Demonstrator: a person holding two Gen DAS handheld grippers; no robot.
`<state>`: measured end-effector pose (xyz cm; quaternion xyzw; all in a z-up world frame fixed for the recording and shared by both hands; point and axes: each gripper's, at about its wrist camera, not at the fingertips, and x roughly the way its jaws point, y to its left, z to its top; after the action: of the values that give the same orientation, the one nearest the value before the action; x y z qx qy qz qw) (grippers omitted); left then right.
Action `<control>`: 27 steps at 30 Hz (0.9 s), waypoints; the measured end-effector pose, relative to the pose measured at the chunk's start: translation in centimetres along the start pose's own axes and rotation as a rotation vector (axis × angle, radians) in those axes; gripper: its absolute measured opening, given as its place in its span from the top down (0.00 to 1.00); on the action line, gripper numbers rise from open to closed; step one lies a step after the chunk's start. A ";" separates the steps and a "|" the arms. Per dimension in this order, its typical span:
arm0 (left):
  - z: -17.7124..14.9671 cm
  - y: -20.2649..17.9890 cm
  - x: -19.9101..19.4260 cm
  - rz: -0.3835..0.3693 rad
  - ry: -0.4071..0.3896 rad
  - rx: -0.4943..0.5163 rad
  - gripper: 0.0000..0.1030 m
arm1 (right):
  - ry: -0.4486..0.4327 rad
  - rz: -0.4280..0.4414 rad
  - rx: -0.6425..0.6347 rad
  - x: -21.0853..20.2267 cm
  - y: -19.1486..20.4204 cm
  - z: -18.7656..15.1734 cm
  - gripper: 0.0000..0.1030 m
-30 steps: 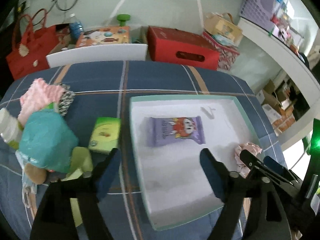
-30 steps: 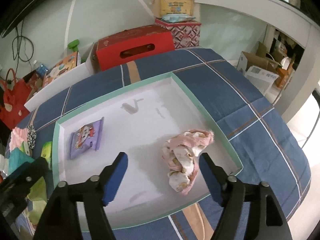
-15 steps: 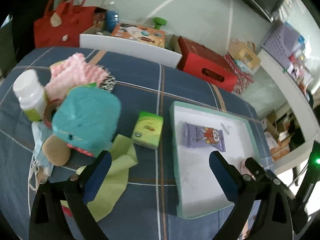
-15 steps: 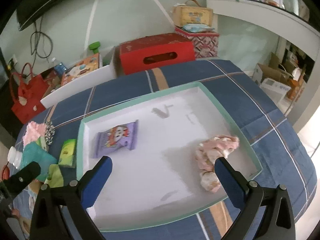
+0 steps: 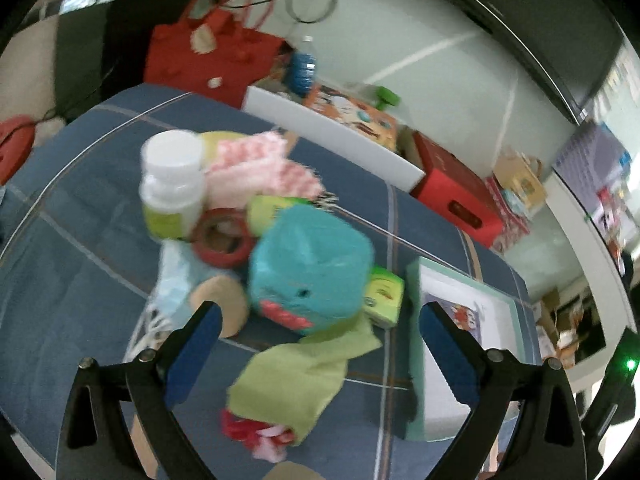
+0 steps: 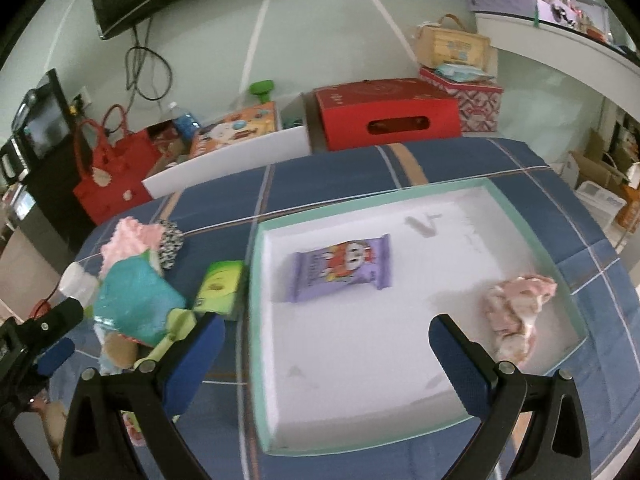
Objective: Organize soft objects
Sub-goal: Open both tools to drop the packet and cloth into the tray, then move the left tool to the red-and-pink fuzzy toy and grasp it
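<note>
Swung from the tray toward the teal plush, the left gripper was held wide and empty; the green cloth could be snagged.

The left wrist view looks closely down on the clutter; the right wrist view faces the tray; both share the teal plush.

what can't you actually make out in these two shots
- Tray, left wrist view: its far side is cut off by the right finger and the frame edge.
- Red and white soft item, left wrist view: half under the green cloth and blurred; unidentifiable.
- Pale blue item, left wrist view: motion blur and the red tape roll hide its shape.
- Printing on the purple packet, right wrist view: too small to read.
</note>
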<state>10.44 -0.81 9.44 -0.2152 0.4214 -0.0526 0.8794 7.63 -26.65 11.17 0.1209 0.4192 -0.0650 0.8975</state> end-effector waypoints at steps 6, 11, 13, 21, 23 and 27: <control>0.0 3.8 -1.0 0.033 -0.022 -0.085 0.04 | 0.035 0.061 -0.036 0.5 2.2 -1.2 0.00; -0.4 5.7 -1.8 0.060 -0.061 -0.116 0.04 | 0.088 0.129 -0.050 1.3 3.9 -2.7 0.00; -0.7 6.1 -2.1 0.071 -0.087 -0.122 0.04 | 0.109 0.143 -0.069 1.5 4.6 -3.2 0.00; -3.1 6.0 -1.3 0.125 -0.024 -0.047 0.04 | 0.188 0.160 -0.082 2.4 6.0 -5.3 0.00; -3.8 5.9 -0.7 0.133 0.035 -0.028 0.04 | 0.207 0.160 -0.086 2.5 6.2 -5.9 0.00; -5.2 5.6 0.7 0.174 0.144 0.018 0.04 | 0.227 0.149 -0.099 2.5 6.6 -6.5 0.00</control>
<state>6.42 2.34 3.75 -0.1655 0.5001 0.0051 0.8500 5.83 -18.60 6.30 0.1141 0.5105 0.0368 0.8515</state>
